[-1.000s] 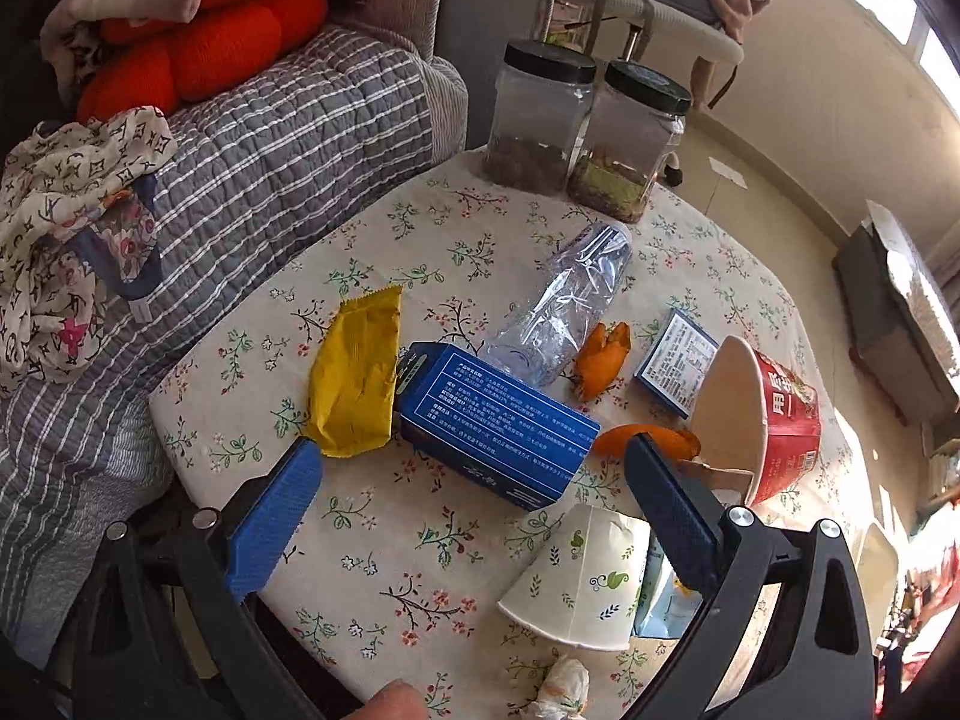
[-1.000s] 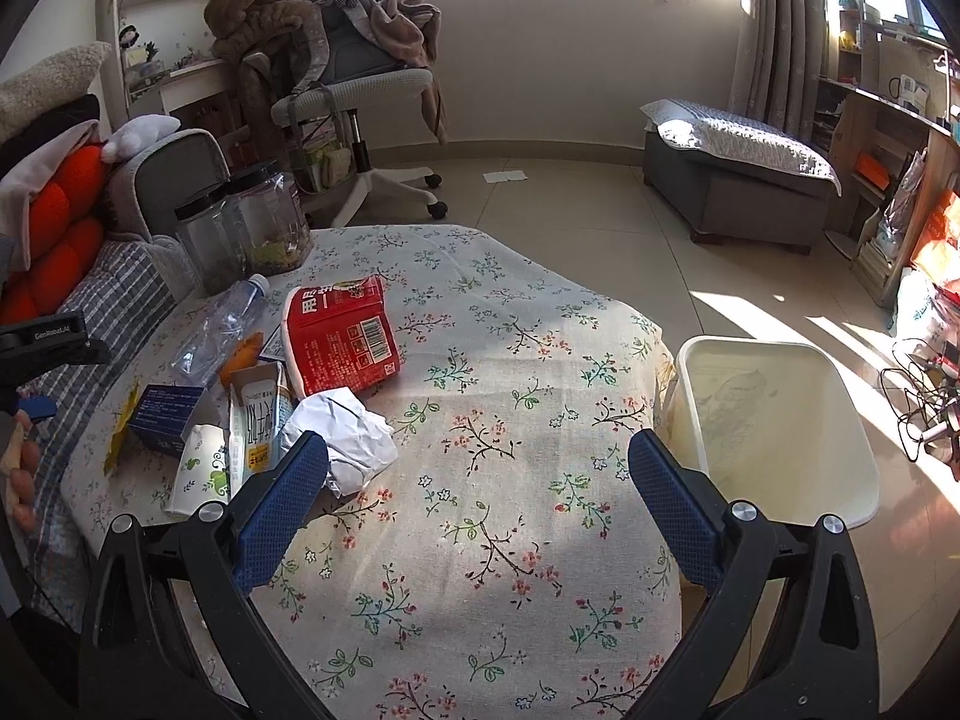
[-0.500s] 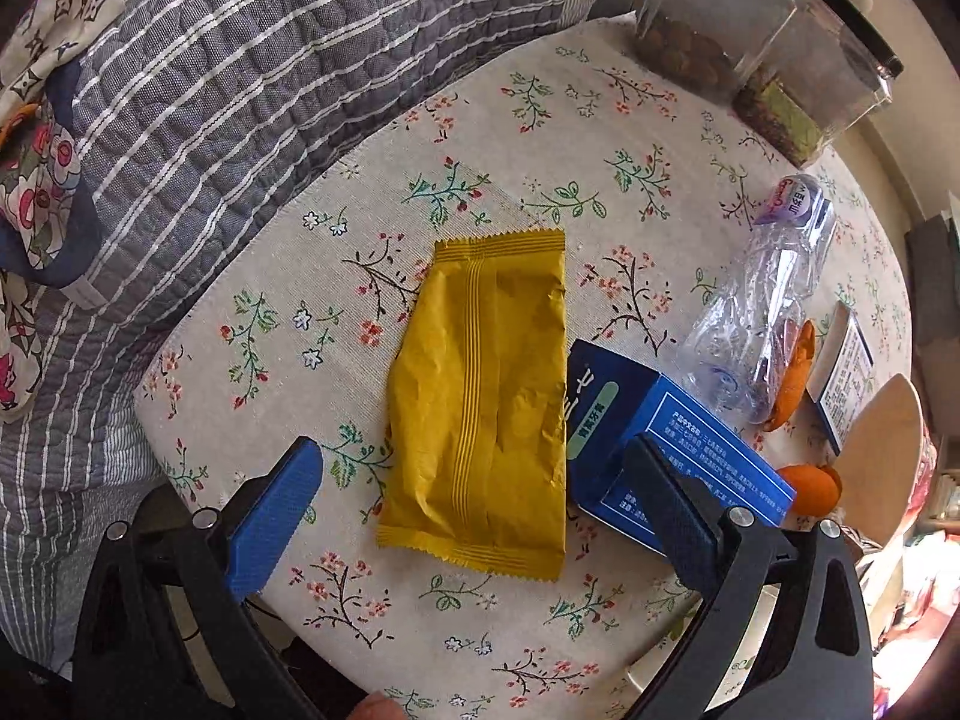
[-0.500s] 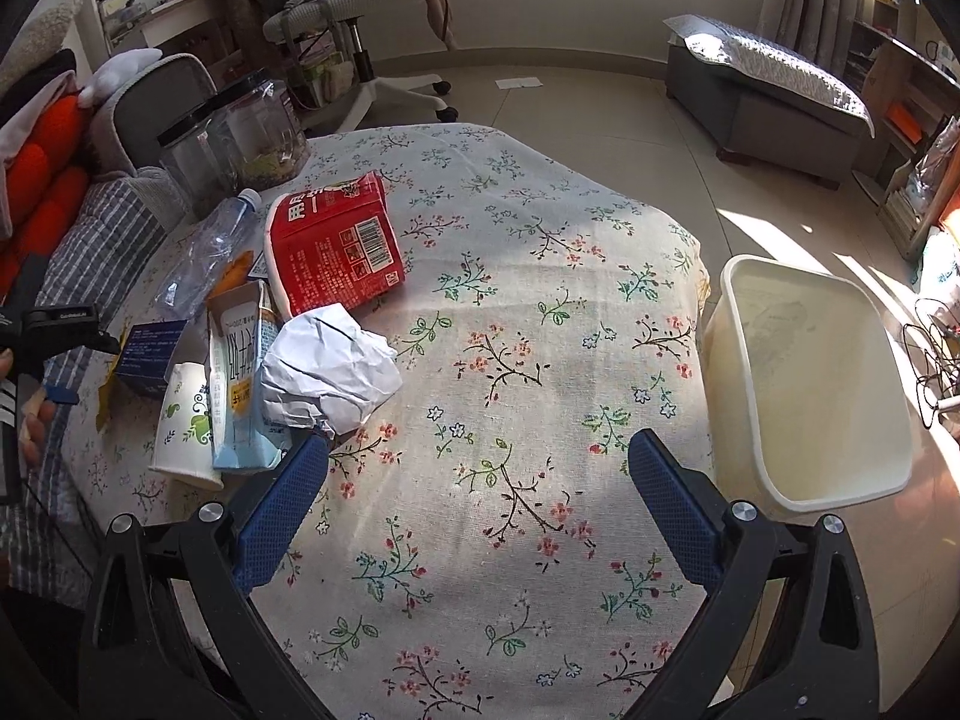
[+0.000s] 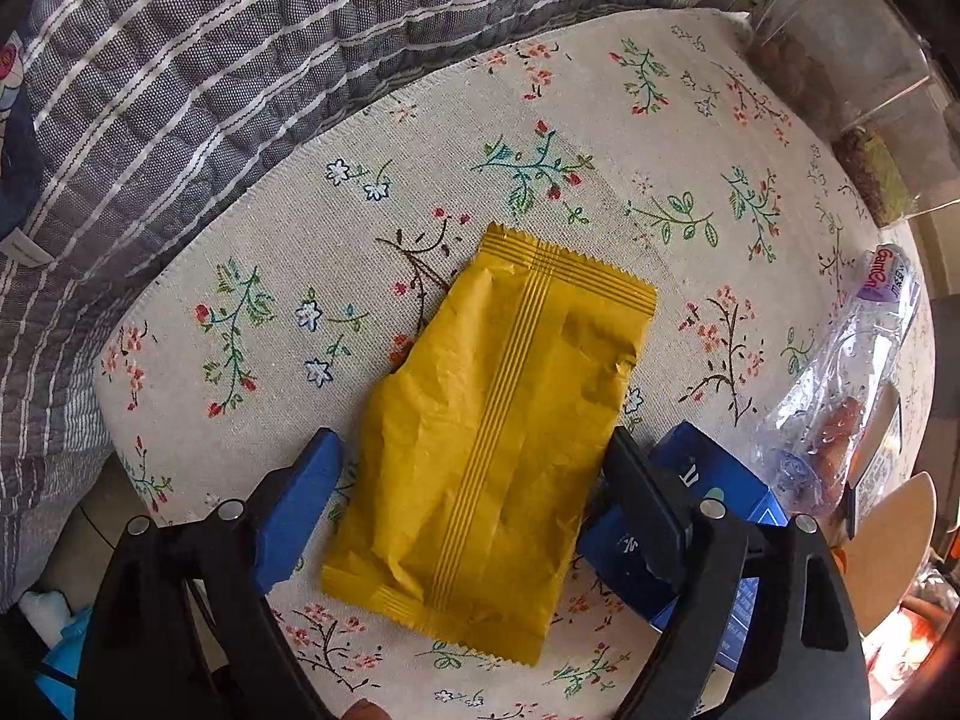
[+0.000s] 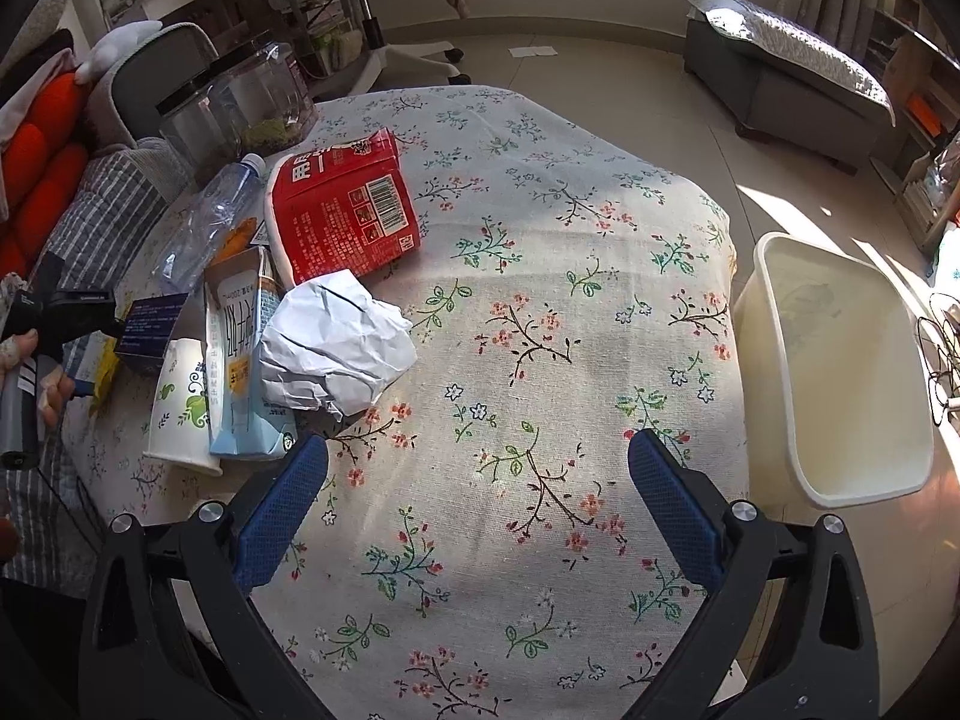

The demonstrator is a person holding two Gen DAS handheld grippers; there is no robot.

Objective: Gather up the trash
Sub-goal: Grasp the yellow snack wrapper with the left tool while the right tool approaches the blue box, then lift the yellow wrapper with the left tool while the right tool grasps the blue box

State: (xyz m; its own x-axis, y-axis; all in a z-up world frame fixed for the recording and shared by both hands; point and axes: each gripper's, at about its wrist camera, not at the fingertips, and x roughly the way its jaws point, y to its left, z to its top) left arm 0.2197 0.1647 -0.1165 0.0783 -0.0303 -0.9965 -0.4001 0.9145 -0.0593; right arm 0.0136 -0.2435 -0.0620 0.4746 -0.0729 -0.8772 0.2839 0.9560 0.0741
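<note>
A yellow snack wrapper (image 5: 504, 420) lies flat on the floral tablecloth (image 5: 540, 120). My left gripper (image 5: 474, 480) is open, low over it, one finger on each side of the wrapper's near half. A blue box (image 5: 714, 516) lies just right of it, under the right finger. My right gripper (image 6: 477, 486) is open and empty above bare cloth. Ahead of it lie crumpled white paper (image 6: 336, 348), a milk carton (image 6: 240, 360), a paper cup (image 6: 180, 408), a red box (image 6: 342, 210) and a clear bottle (image 6: 210, 222).
A cream bin (image 6: 840, 372) stands on the floor off the table's right edge. Two clear jars (image 6: 240, 108) stand at the table's far left. A striped quilt (image 5: 180, 60) borders the table beside the wrapper. The clear bottle (image 5: 852, 348) lies right of the blue box.
My left gripper has moved left and down over the yellow wrapper, now straddling it. My right gripper has come lower and closer over the table, nearer the crumpled paper.
</note>
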